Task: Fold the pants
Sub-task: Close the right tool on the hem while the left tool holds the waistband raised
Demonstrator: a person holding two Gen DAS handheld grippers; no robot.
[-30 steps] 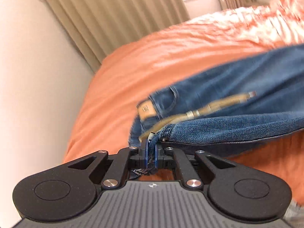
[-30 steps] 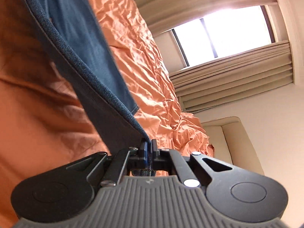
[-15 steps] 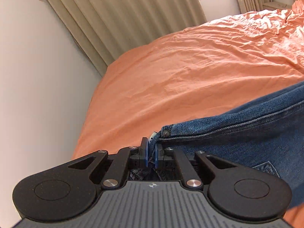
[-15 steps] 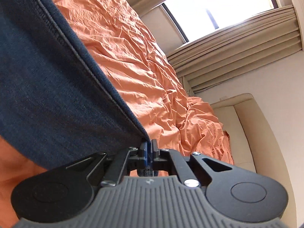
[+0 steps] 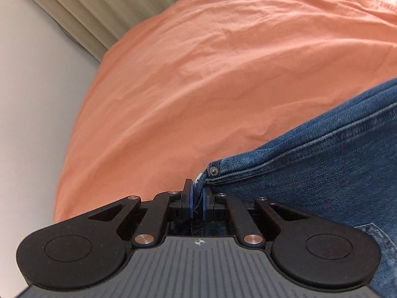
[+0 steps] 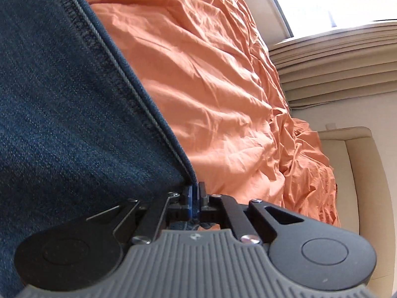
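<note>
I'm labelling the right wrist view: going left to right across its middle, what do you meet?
jeans → orange bedsheet → beige curtain → cream headboard

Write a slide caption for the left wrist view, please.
Left claw shut on jeans corner, above an orange bedspread.

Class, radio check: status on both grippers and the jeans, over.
Left gripper shut on jeans by the rivet corner. Right gripper shut on jeans hem edge. Orange bedspread ahead, nothing seen in the way.
</note>
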